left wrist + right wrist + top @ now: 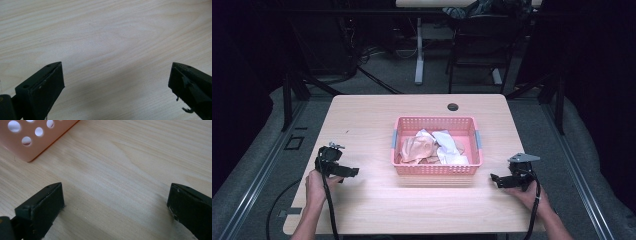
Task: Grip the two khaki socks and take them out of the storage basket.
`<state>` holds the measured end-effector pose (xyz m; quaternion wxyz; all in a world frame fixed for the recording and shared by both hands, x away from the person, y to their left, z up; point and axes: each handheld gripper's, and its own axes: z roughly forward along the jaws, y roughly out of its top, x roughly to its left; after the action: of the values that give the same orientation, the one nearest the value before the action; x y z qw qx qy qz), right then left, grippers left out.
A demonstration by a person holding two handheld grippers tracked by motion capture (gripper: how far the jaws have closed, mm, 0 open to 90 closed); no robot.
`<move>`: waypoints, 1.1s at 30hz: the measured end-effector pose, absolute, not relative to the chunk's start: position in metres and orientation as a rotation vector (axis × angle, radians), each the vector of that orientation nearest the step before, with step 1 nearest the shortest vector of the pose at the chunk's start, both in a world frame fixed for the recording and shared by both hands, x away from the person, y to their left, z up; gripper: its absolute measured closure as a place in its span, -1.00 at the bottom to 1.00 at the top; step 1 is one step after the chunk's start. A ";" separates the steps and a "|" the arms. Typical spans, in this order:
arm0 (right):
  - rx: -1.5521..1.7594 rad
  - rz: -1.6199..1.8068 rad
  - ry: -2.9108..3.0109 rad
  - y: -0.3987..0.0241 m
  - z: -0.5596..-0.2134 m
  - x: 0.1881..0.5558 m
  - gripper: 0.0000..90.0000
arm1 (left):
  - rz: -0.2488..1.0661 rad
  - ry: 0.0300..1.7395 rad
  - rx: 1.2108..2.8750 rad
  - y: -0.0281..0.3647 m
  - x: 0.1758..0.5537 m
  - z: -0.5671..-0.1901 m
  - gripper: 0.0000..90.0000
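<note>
The left gripper (352,172) and right gripper (494,178) rest on the table (362,120), jaws wide apart, empty. Between them the pink basket (434,171) holds crumpled cloths (432,146), probably light and limp, best pinched at a raised fold.

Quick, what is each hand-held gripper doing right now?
Left hand-held gripper: open, holding nothing.
Right hand-held gripper: open, holding nothing.
</note>
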<state>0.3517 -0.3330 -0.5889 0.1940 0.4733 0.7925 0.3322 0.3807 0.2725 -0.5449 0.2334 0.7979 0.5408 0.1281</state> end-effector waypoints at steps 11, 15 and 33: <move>1.326 0.925 2.224 -0.333 -0.589 0.352 -1.00 | 0.342 1.423 2.196 0.269 0.382 -0.543 -1.00; 1.322 0.925 2.231 -0.333 -0.589 0.352 -1.00 | 0.327 1.404 2.192 0.266 0.382 -0.536 -1.00; 1.341 0.920 2.227 -0.331 -0.588 0.350 -1.00 | 0.343 1.176 2.287 0.209 0.410 -0.469 -1.00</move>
<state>0.3504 -0.3315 -0.5881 0.1907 0.4773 0.7928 0.3276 0.4099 0.2085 -0.4691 0.2704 0.8487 0.4363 0.1273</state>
